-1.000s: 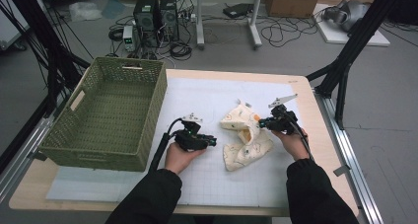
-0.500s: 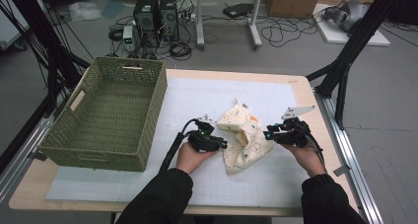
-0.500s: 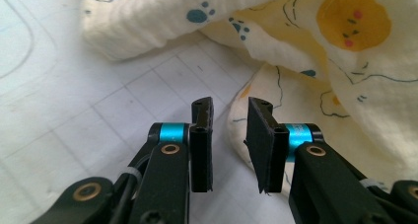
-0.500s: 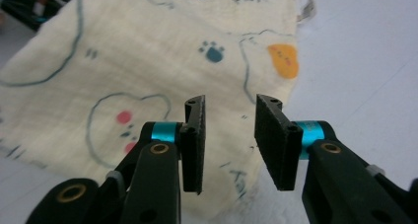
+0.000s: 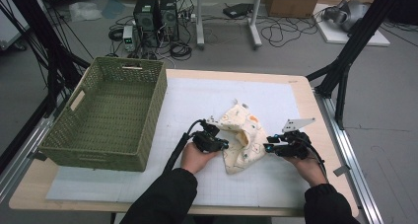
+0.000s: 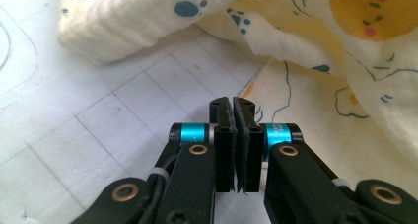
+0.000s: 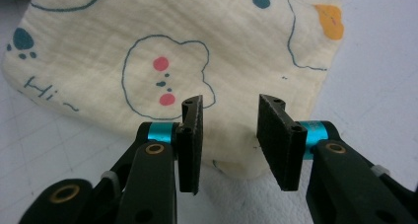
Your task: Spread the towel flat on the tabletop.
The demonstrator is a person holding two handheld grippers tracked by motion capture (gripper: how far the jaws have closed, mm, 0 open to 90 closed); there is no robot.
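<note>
A cream cloth (image 5: 241, 135) printed with bears and paw marks lies crumpled on the white gridded mat (image 5: 197, 95). My left gripper (image 5: 224, 146) is at its left edge. In the left gripper view the jaws (image 6: 231, 103) have just been closing and stand pressed together at the hem of the cloth (image 6: 345, 46). My right gripper (image 5: 266, 147) is at the cloth's right side. Its jaws (image 7: 229, 103) have just been opening and stand apart, with the lower edge of the cloth (image 7: 148, 46) between them and the pads off it.
A green woven basket (image 5: 113, 155) stands on the left part of the table, a short way left of my left hand. The wooden table edge (image 5: 315, 110) runs along the right. Black frame legs, cables and computers are on the floor beyond.
My left gripper moved right to the cloth's edge and closed. My right gripper came toward the near side, opened and let go of the cloth, which has sunk flatter on the mat.
</note>
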